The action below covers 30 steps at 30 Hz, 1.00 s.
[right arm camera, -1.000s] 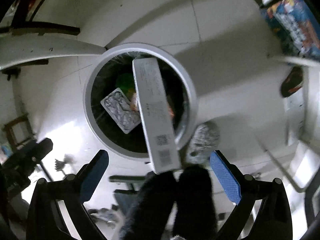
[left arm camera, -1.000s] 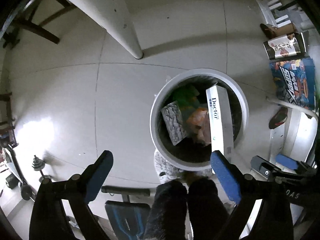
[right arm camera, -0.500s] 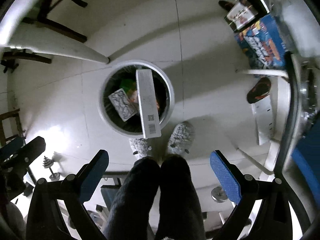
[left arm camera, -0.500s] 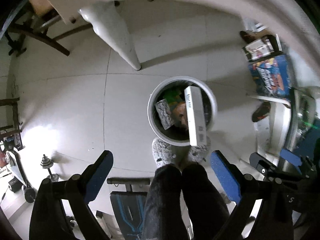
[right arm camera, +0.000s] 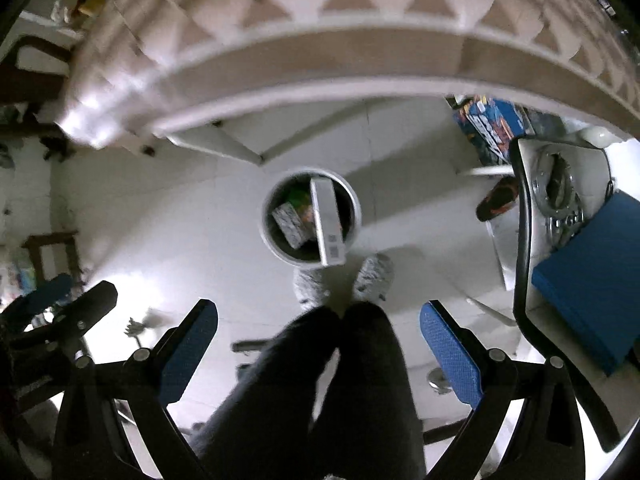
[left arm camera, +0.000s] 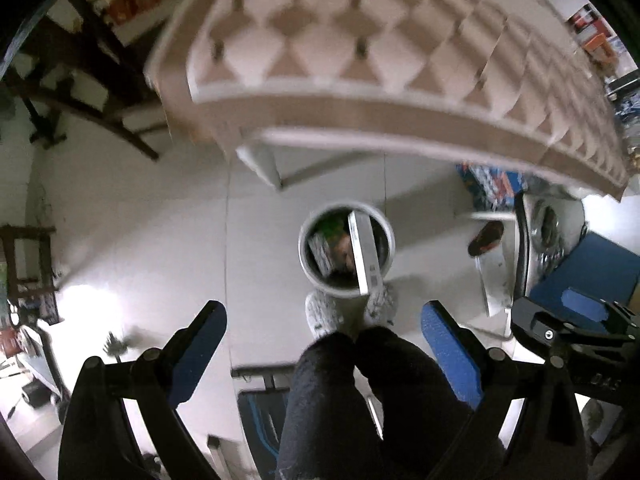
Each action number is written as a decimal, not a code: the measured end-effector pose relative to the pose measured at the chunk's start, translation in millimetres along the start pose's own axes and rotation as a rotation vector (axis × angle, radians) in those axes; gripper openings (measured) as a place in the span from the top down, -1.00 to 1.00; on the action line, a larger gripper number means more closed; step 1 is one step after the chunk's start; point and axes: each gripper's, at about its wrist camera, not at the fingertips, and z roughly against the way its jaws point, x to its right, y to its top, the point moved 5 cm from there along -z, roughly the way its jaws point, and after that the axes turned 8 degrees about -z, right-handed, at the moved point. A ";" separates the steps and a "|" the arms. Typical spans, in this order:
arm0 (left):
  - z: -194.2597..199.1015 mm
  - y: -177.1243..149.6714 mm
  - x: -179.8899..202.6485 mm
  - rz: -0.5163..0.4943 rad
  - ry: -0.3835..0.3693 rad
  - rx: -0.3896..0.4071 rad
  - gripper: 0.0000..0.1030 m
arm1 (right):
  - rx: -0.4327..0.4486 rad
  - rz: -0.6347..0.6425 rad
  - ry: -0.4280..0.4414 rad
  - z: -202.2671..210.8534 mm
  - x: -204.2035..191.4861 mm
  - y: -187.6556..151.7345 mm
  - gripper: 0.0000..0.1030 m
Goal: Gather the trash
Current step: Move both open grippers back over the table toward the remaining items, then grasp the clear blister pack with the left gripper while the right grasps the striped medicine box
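Observation:
A white round trash bin (left arm camera: 310, 270) (right arm camera: 269, 240) stands on the tiled floor far below both grippers. A long white box (left arm camera: 364, 254) (right arm camera: 328, 222) leans in it over the near rim, beside a grey packet (left arm camera: 320, 254) (right arm camera: 290, 224) and green and orange wrappers. My left gripper (left arm camera: 324, 354) is open and empty, high above the floor. My right gripper (right arm camera: 320, 350) is open and empty, also high up. Neither is near the bin.
A table with a diamond-patterned cloth (left arm camera: 360, 60) (right arm camera: 320, 32) fills the top of both views, its white leg (left arm camera: 260, 164) near the bin. The person's dark legs (left arm camera: 360, 400) and grey slippers (right arm camera: 372, 276) stand by the bin. A blue box (right arm camera: 592, 280) and appliance (right arm camera: 556, 184) sit at right.
Both grippers have risen well above the bin, which now looks much smaller. The table top has come into view. The long white box stays in the bin.

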 end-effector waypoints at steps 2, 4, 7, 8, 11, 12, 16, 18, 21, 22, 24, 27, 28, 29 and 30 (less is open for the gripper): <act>20.0 16.2 2.5 -0.009 0.025 0.047 -0.93 | 0.032 -0.020 0.043 26.4 -3.6 8.4 -0.98; 39.6 39.8 8.2 -0.015 0.032 0.099 -0.93 | 0.062 -0.047 0.075 49.5 -4.3 21.3 -0.98; 60.2 79.0 20.9 -0.016 0.039 0.165 -0.93 | 0.126 -0.103 0.127 87.9 0.2 54.3 -0.98; 65.2 93.6 26.6 -0.017 0.043 0.185 -0.93 | 0.140 -0.113 0.131 95.7 0.9 64.0 -0.98; 73.7 133.9 45.1 -0.038 0.074 0.230 -0.93 | 0.206 -0.155 0.140 125.9 17.5 106.2 -0.98; 74.9 151.7 54.4 -0.047 0.080 0.244 -0.93 | 0.226 -0.176 0.135 135.4 26.2 123.2 -0.98; 73.6 225.8 94.9 -0.086 0.114 0.279 -0.93 | 0.278 -0.257 0.117 160.1 79.2 193.6 -0.98; 73.2 275.0 117.1 -0.108 0.139 0.286 -0.93 | 0.297 -0.308 0.103 170.3 113.6 237.8 -0.98; 71.6 334.1 144.1 -0.142 0.161 0.289 -0.93 | 0.299 -0.375 0.082 175.5 162.9 302.4 -0.98; 67.4 360.1 153.8 -0.163 0.183 0.288 -0.93 | 0.301 -0.391 0.075 175.1 178.0 319.1 -0.98; 61.5 394.8 167.8 -0.216 0.218 0.288 -0.93 | 0.295 -0.447 0.050 174.3 216.1 367.0 -0.98; 41.6 453.5 203.5 -0.390 0.305 0.284 -0.93 | 0.249 -0.519 0.047 166.3 262.9 425.5 -0.99; 34.9 467.5 211.6 -0.445 0.332 0.275 -0.93 | 0.237 -0.535 0.035 162.1 275.2 441.8 -0.99; 25.8 482.7 219.9 -0.501 0.353 0.262 -0.93 | 0.223 -0.550 0.016 157.0 288.4 460.2 -0.99; 20.1 494.4 226.2 -0.533 0.369 0.252 -0.93 | 0.213 -0.562 0.003 152.5 298.8 473.5 -0.99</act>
